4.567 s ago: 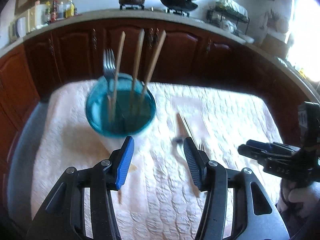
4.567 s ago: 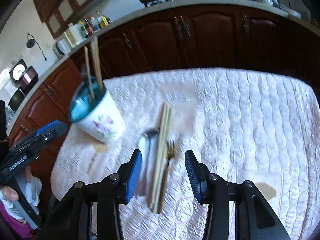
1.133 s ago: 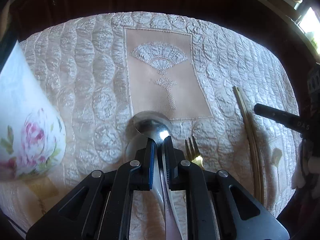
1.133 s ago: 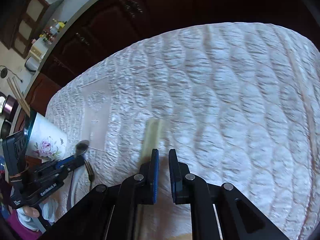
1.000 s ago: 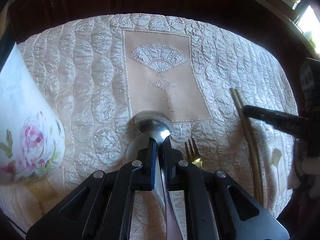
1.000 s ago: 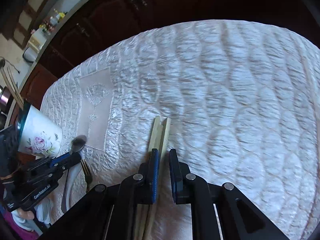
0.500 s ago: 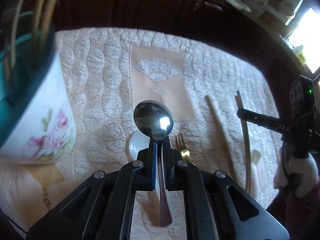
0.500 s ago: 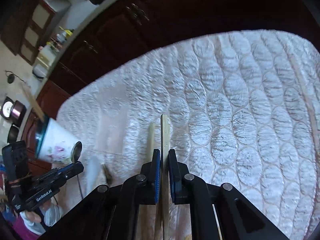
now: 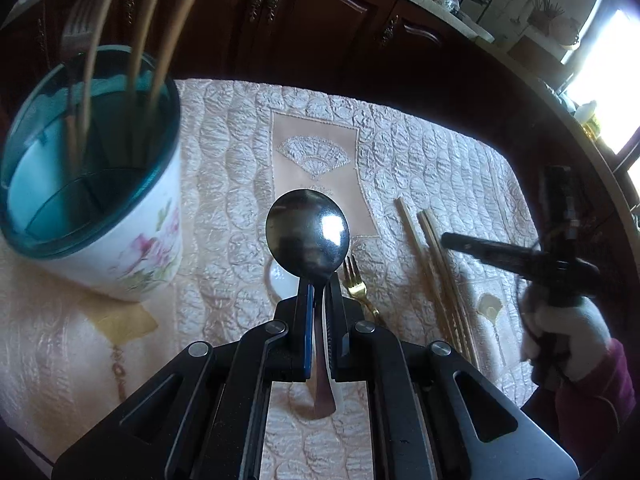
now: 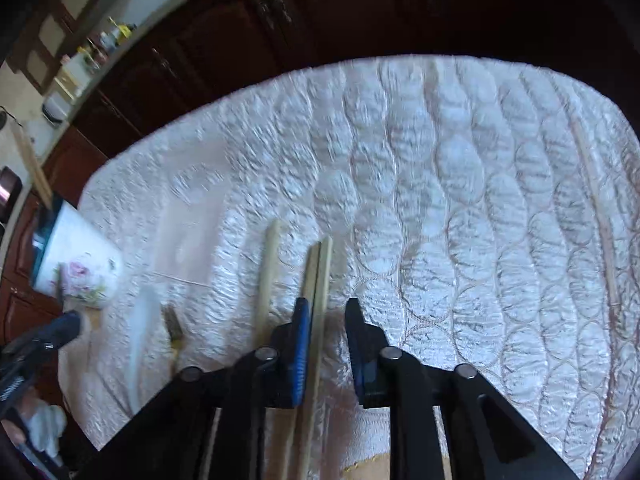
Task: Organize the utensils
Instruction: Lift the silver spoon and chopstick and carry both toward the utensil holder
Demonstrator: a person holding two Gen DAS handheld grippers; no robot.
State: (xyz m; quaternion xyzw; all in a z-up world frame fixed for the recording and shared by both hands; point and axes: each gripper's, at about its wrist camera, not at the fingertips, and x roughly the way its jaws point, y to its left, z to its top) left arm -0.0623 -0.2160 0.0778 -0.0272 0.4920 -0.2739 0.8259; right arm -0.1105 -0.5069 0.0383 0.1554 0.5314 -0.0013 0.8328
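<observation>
Since the earlier frames, the left tool (image 9: 318, 296) has lifted the metal spoon (image 9: 307, 236) off the quilted cloth (image 9: 420, 152) and brought it up beside the holder cup (image 9: 100, 184), while the right tool (image 10: 326, 320) has just been parting its jaws. Left tool: clenched on the spoon's neck, bowl upright above the fingertips, handle hanging below them, clear of the cloth. Right tool: released, jaws slightly apart, with a pair of wooden chopsticks (image 10: 318, 280) lying between them against the left pad; the other pad stands clear. A third chopstick (image 10: 267, 272) lies just to the left of that pair. A gold fork (image 9: 356, 280) and a white spoon (image 9: 280, 280) rest on the cloth under the raised spoon. The floral cup, teal inside, already holds several chopsticks and a fork, upright. A white-gloved hand (image 9: 560, 332) carries the right tool
</observation>
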